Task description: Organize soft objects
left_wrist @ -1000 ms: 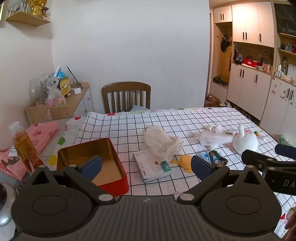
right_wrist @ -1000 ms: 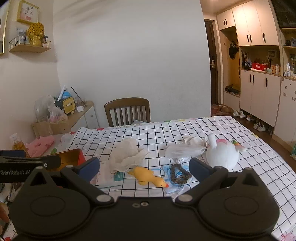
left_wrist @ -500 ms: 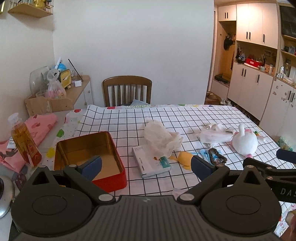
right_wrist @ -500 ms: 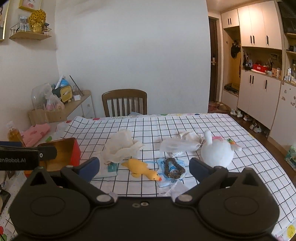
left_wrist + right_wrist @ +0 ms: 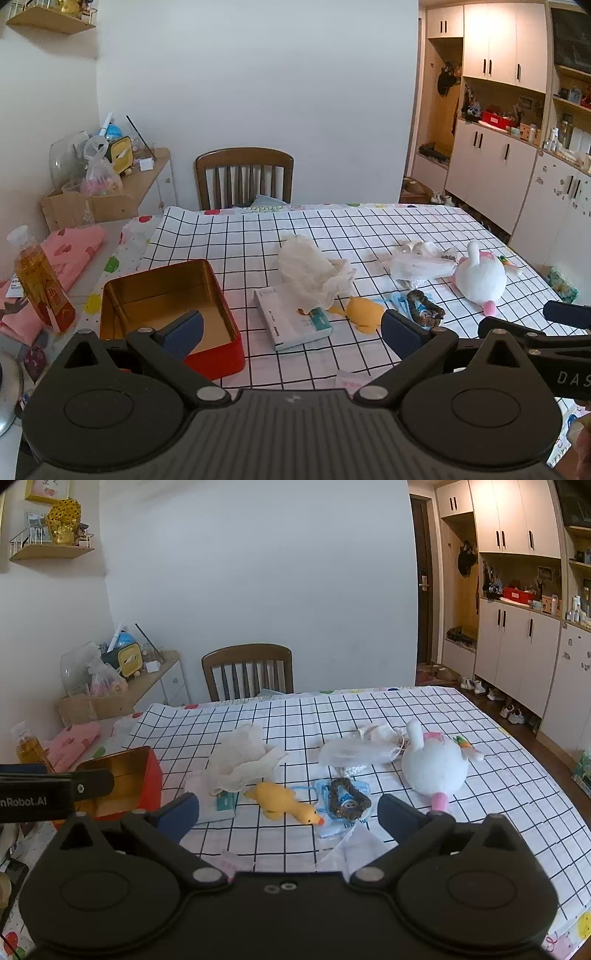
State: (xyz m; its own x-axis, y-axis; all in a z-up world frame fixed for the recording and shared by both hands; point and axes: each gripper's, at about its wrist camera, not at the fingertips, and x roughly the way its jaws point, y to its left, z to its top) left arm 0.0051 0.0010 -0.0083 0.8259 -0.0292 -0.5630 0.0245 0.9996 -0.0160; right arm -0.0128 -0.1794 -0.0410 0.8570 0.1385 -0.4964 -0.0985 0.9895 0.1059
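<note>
The checked table (image 5: 369, 709) fills my view. The red tin (image 5: 166, 306) sits at its near left edge. To the tin's right lie the white plush (image 5: 434, 766), crumpled cloth (image 5: 243, 760) and yellow duck (image 5: 282, 801). My left gripper (image 5: 291, 330) and right gripper (image 5: 288, 814) hover spread wide, empty.

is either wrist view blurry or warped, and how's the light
Left wrist view: sharp, but fisheye bows the cupboards at the right edge; a reddish glow spills beside the red tin. Right wrist view: also sharp, the wall edge by the wooden shelf curves, light even and soft, no harsh glare.
</note>
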